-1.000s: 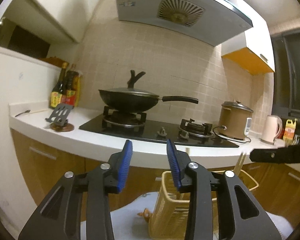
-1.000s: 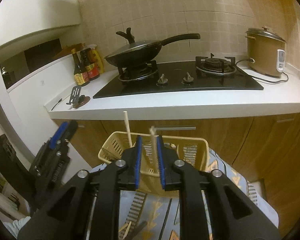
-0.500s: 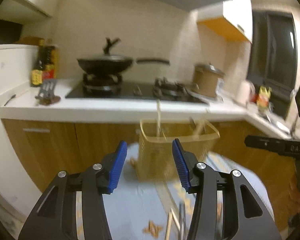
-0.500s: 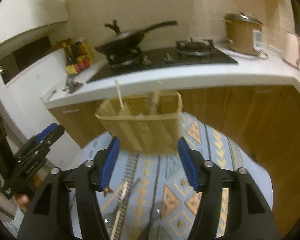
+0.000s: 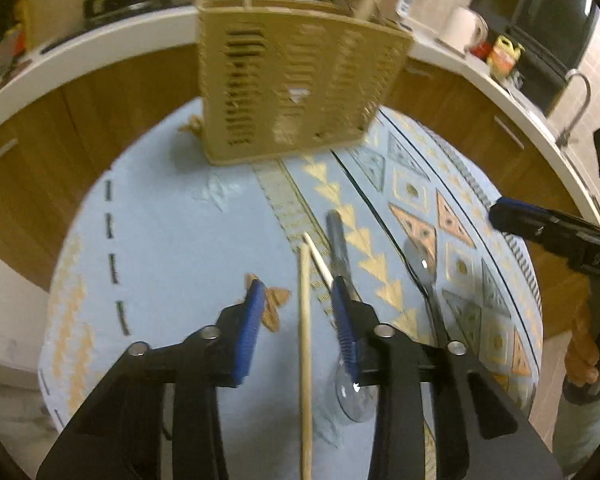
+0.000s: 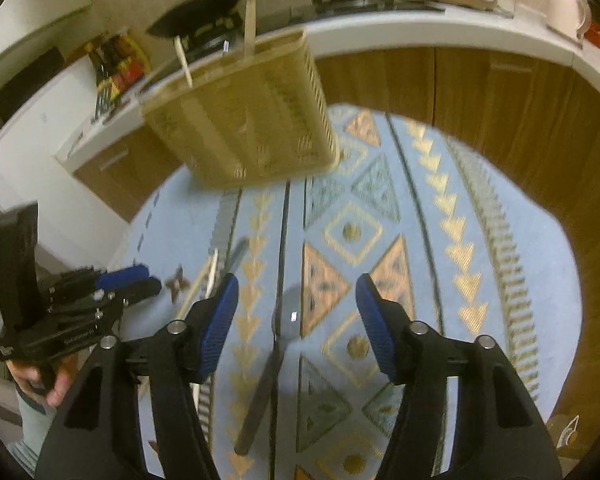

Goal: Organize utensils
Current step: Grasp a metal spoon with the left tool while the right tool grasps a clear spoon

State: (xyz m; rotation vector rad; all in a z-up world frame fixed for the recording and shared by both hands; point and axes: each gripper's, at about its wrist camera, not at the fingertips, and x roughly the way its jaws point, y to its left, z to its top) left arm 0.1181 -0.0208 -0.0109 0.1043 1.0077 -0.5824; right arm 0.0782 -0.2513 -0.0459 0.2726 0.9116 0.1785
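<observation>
Left gripper hovers empty, jaws apart, over the chopstick at lower centre; right gripper gapes wide above the spoon, so centre each before squeezing, basket waiting at top

Utensil basket stands at table's far edge; chopsticks and spoons lie on table before it.

Slatted plastic basket; glossy metal spoon; woven cloth.

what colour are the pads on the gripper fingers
Blue pads on black bodies, clearest in the right wrist view of the right hand-held gripper.
</observation>
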